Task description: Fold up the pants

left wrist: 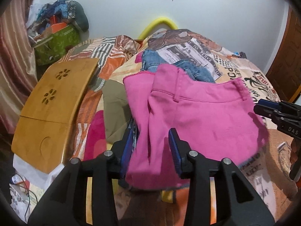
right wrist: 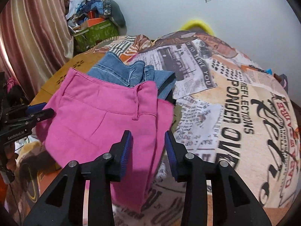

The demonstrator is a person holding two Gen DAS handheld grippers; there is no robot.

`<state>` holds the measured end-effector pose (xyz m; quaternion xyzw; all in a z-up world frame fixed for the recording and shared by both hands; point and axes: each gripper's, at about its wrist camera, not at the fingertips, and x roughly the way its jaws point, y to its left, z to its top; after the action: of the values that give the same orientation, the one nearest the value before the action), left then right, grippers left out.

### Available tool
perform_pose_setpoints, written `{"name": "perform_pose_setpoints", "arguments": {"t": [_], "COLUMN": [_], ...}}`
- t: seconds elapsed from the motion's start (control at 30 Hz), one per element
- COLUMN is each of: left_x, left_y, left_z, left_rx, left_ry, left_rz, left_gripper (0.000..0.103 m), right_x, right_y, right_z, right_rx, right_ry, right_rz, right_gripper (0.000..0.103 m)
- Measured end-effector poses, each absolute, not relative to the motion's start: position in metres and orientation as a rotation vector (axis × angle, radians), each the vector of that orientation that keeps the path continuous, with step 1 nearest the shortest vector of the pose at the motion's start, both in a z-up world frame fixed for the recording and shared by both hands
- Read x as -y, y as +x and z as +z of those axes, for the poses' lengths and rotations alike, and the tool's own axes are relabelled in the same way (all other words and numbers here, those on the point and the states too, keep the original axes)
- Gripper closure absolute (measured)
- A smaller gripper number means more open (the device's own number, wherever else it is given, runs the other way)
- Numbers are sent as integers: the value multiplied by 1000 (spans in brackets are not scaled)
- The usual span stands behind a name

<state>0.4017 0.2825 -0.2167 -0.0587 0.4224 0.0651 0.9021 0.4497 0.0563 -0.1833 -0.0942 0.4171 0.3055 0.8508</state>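
At the far left a striped curtain (left wrist: 13, 43) hangs beside a green box (left wrist: 56, 43) heaped with clutter, and in front of them a wooden lap tray (left wrist: 49, 109) with flower-shaped cutouts lies on the bed. Just right of the tray an olive cloth (left wrist: 114, 101) shows under the edge of the pink pants (left wrist: 197, 113), which lie spread on the printed bedspread (right wrist: 244, 113) with the waistband toward the wall and one leg running down toward the camera. Behind the waistband a pair of jeans (right wrist: 135, 71) is bunched up, touching the pink fabric. The left gripper (left wrist: 150, 146) stands wide open, its blue pads either side of the pink leg; whether they touch it cannot be told. The right gripper (right wrist: 147, 145) is also wide open, over the right edge of the pants, and nothing is pinched between its pads. In the left wrist view the right gripper shows at the far right edge, near the waistband end.
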Motion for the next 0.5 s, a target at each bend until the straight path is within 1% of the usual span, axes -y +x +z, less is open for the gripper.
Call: {"name": "perform_pose_setpoints", "arguments": {"t": [0.17, 0.43, 0.5], "left_x": [-263, -216, -205], "left_y": [370, 289, 263], "left_z": [-180, -85, -61], "left_rx": [-821, -636, -581], "left_ry": [-82, -51, -56], "left_rz": [136, 105, 88], "left_gripper": [64, 64, 62], "right_x": [-33, 10, 18], "right_y": [427, 356, 334], "right_z": [-148, -63, -42], "right_rx": [-826, -675, -625], "right_ry": [-192, -91, -77], "right_rz": [632, 673, 680], "right_gripper": [70, 70, 70]}}
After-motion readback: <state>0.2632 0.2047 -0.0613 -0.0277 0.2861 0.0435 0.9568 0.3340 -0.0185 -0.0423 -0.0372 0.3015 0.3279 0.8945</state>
